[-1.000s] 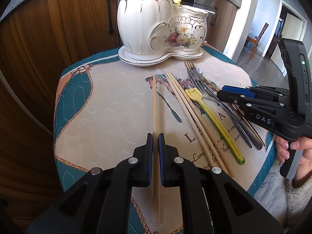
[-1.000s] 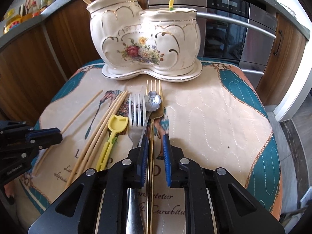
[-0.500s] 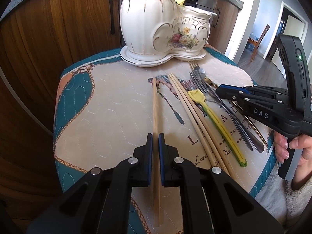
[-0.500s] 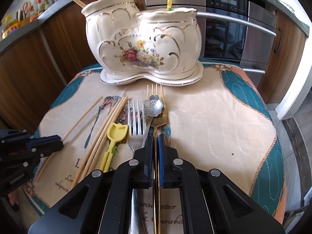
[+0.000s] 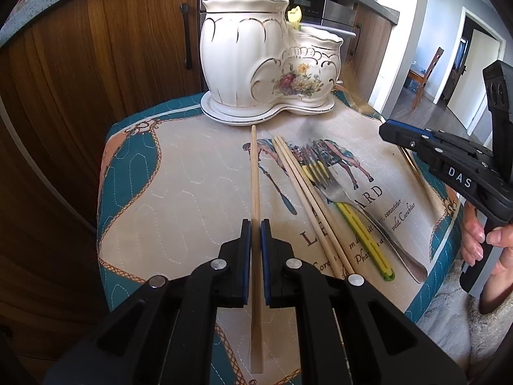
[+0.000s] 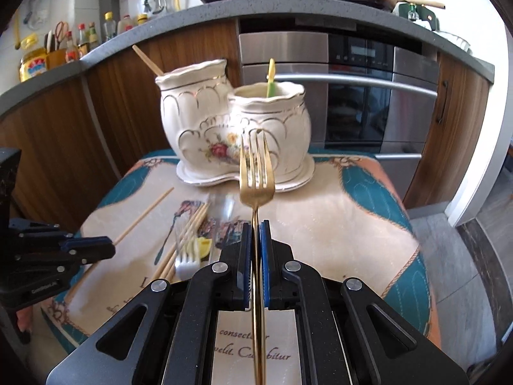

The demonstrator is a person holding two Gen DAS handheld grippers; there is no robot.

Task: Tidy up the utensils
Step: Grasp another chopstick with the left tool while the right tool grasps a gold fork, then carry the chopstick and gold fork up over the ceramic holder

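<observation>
We see the right gripper (image 6: pixel 255 224) pinching a gold fork (image 6: pixel 256 173) by its handle, tines raised in front of the ceramic holder (image 6: pixel 237 122); the left gripper (image 5: pixel 255 224) is pinched on a single chopstick (image 5: pixel 255 166) lying on the quilted cloth (image 5: pixel 192 173); more chopsticks (image 5: pixel 307 199), a silver fork (image 5: pixel 352 205) and a yellow utensil (image 5: pixel 362 234) lie beside it.

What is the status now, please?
Left claw shut on chopstick, lying on table. Right claw shut on gold fork, lifted, tines toward holder. Path looks clear.
</observation>
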